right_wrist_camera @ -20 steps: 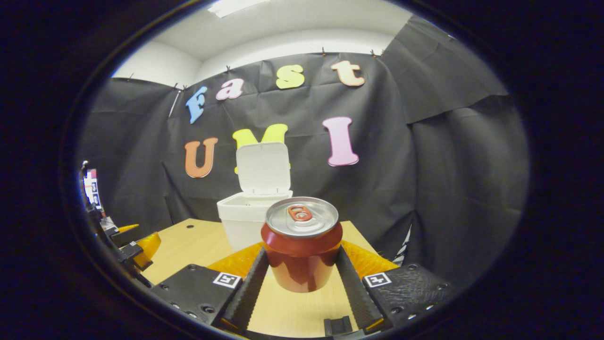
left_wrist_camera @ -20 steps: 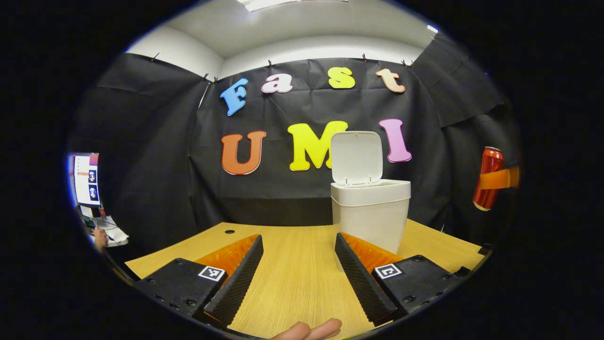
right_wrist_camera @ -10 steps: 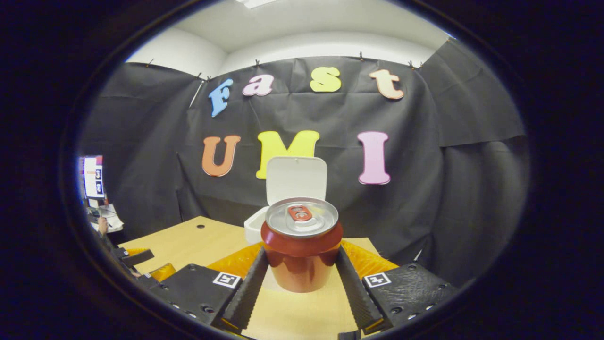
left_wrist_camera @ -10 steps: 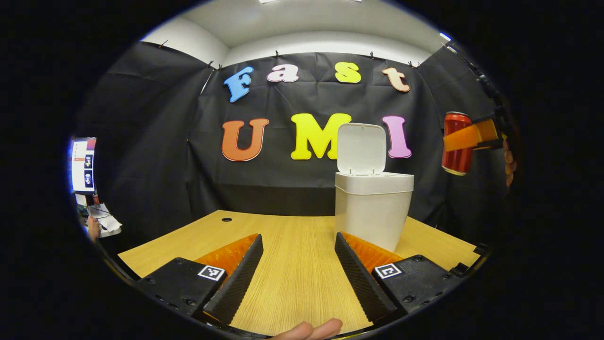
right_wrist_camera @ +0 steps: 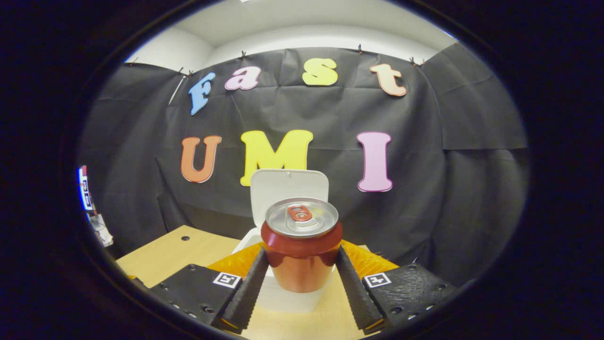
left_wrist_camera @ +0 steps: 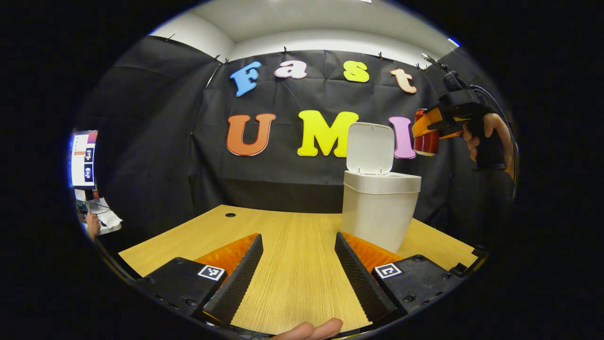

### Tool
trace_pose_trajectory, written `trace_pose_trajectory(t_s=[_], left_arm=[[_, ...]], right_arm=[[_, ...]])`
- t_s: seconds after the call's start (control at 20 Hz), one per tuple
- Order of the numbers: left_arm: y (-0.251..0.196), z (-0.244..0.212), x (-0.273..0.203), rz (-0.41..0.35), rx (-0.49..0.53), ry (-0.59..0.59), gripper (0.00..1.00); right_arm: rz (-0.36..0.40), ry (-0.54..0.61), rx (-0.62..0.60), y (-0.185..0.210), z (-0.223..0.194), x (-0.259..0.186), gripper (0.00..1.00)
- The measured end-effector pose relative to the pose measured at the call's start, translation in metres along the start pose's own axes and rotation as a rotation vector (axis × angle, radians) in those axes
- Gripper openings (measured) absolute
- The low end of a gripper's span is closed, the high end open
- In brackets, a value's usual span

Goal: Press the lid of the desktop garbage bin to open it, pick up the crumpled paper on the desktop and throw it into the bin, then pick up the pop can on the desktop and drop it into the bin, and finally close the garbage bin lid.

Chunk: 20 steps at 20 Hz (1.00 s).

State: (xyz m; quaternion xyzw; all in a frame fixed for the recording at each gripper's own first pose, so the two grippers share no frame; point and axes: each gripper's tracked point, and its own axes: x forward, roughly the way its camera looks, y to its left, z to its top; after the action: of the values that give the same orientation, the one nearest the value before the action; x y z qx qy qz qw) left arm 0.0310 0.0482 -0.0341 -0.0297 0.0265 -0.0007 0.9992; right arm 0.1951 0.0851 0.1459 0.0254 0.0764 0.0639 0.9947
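You are working in a recording booth set up inside an office-like room. Black cloth (left_wrist_camera: 155, 141) is clipped up behind and beside the wooden worktop (left_wrist_camera: 283, 236). Above the cloth you see a plain white wall (left_wrist_camera: 325, 40) and ceiling. Left of the worktop, a lit screen (left_wrist_camera: 84, 159) stands over loose papers (left_wrist_camera: 104, 218).

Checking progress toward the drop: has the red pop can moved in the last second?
Yes. In the left gripper view the red pop can has risen and shifted left toward the white bin's raised lid.
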Motion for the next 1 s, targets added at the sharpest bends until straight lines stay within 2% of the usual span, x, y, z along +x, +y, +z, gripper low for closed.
trace_pose_trajectory(t_s=[0.15,0.25,0.35,0.5,0.7,1.0], left_arm=[[0.004,0.003,-0.003,-0.005,0.000,-0.006,0.99],[0.012,0.003,-0.002,0.004,0.015,-0.006,0.99],[0.020,0.001,-0.002,0.017,0.013,0.001,0.99],[0.037,-0.001,0.002,0.045,0.003,0.009,0.99],[0.047,-0.002,0.002,0.055,-0.034,0.020,0.98],[0.047,-0.001,0.000,0.039,-0.017,0.017,0.96]], right_arm=[[0.047,0.041,0.018,0.021,0.003,0.029,0.79],[0.039,0.082,0.054,0.025,0.001,0.046,0.79],[0.005,0.105,0.033,0.025,0.002,0.065,0.80],[0.005,0.085,0.020,0.030,0.014,0.084,0.79],[-0.008,0.077,0.007,0.029,0.018,0.095,0.80],[-0.025,0.078,0.011,0.033,0.025,0.101,0.80]])
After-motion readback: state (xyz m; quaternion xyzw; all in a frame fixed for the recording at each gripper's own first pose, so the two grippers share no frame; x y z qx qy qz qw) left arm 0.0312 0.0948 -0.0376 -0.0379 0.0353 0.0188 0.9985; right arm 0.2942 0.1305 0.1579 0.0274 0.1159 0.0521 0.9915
